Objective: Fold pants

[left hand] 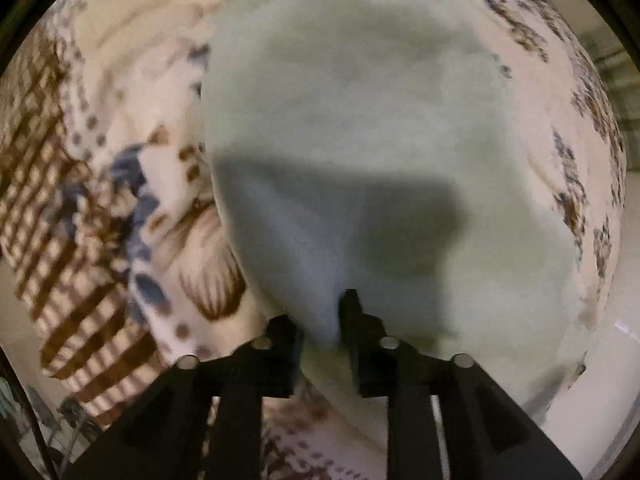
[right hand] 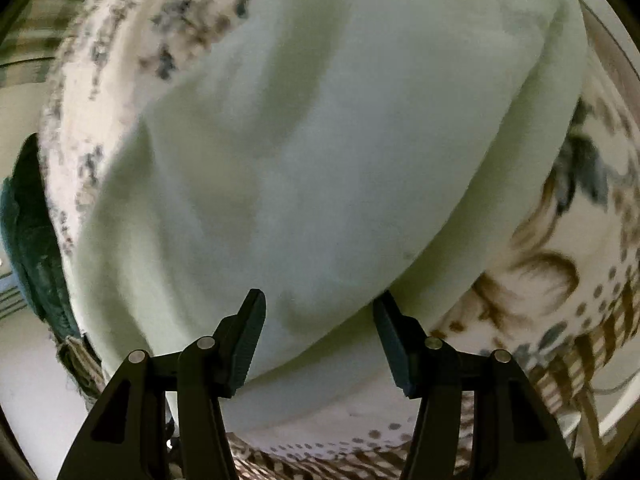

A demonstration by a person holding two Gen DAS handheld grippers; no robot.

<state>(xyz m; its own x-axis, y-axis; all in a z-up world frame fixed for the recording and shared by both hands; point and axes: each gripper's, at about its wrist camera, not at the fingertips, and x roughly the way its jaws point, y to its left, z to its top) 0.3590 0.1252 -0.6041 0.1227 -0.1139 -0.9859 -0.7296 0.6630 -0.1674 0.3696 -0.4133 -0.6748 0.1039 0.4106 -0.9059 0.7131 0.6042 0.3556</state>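
On the patterned bedspread (left hand: 120, 208), pants (left hand: 360, 120) stretch lengthwise away from the left hand-held gripper (left hand: 320, 320) pinching them.

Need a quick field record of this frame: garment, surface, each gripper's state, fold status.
garment: pale green pants, spread flat
surface: patterned bedspread, cream with brown and blue print
left gripper: jaws narrow, a bunch of pants cloth pinched between them at the near edge
right gripper: jaws wide, over the pants' near edge, cloth between the fingers, pads not pressing
fold status: a layered edge shows along the right side in the right wrist view; not finished
image quality: both views motion-blurred
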